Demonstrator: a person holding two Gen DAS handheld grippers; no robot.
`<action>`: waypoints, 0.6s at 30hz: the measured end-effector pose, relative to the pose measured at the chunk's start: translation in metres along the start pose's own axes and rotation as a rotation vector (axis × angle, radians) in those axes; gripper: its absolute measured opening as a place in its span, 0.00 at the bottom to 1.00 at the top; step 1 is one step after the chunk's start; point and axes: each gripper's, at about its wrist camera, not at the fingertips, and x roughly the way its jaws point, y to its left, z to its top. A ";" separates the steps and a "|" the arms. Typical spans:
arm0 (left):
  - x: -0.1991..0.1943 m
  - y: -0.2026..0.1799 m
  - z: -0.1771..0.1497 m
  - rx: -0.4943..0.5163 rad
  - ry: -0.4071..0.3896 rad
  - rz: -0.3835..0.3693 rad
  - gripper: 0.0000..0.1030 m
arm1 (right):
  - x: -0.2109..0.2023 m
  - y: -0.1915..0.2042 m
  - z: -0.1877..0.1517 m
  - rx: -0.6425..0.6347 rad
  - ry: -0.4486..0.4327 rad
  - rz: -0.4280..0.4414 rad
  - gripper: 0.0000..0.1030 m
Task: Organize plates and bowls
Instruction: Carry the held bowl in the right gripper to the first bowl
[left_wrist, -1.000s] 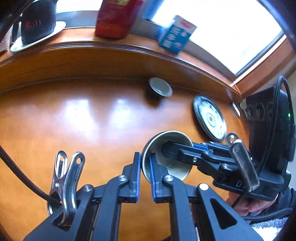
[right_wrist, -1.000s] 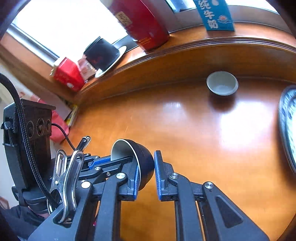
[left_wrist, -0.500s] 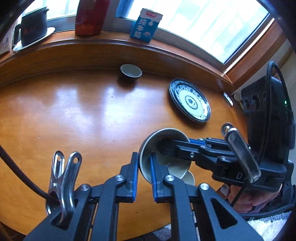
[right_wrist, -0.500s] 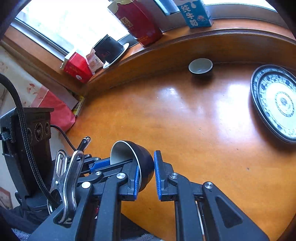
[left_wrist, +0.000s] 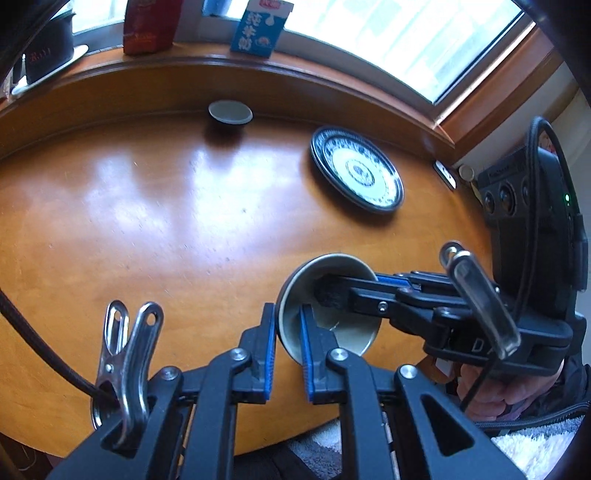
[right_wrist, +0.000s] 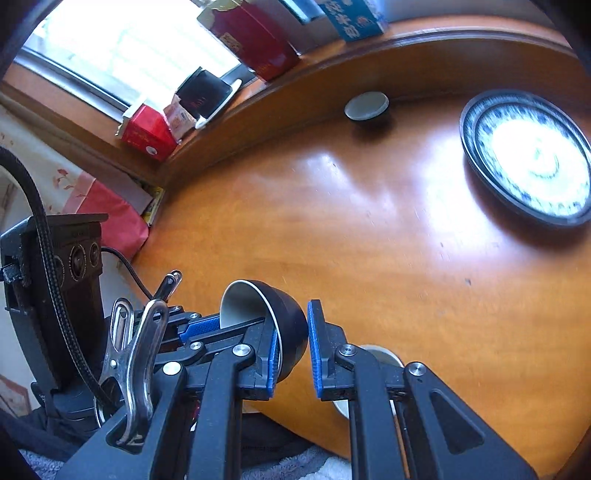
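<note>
A dark bowl (left_wrist: 351, 332) with a pale inside hangs tilted above the near edge of the round wooden table (left_wrist: 147, 221), held by both grippers. My left gripper (left_wrist: 288, 325) is shut on its rim, one pad outside and one inside. From the right, my right gripper (right_wrist: 293, 350) is shut on the opposite wall of the bowl (right_wrist: 288, 314). A small pale bowl (left_wrist: 229, 112) stands at the table's far edge. To the right lies a blue-and-white plate (left_wrist: 356, 174). In the right wrist view the small bowl (right_wrist: 366, 106) and plate (right_wrist: 528, 155) show too.
On the window ledge stand a red box (left_wrist: 151, 26), a blue-and-white carton (left_wrist: 260, 27) and a dark cup on a saucer (right_wrist: 201, 96). A pale round dish (right_wrist: 380, 356) sits by the table's front edge, mostly hidden under my right gripper. A hand (left_wrist: 509, 391) grips the right tool.
Both grippers have carried the bowl back toward the table's near edge and rightward. The small bowl has receded and the blue-and-white plate has come into full view. Neither grip has changed.
</note>
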 end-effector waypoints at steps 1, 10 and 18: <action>0.002 -0.002 -0.002 0.002 0.008 -0.002 0.11 | -0.001 -0.001 -0.003 0.006 0.003 -0.003 0.15; 0.024 -0.019 -0.019 0.018 0.073 -0.028 0.11 | -0.005 -0.022 -0.025 0.081 0.028 -0.026 0.15; 0.042 -0.026 -0.026 0.018 0.117 -0.046 0.11 | -0.006 -0.038 -0.036 0.143 0.060 -0.049 0.15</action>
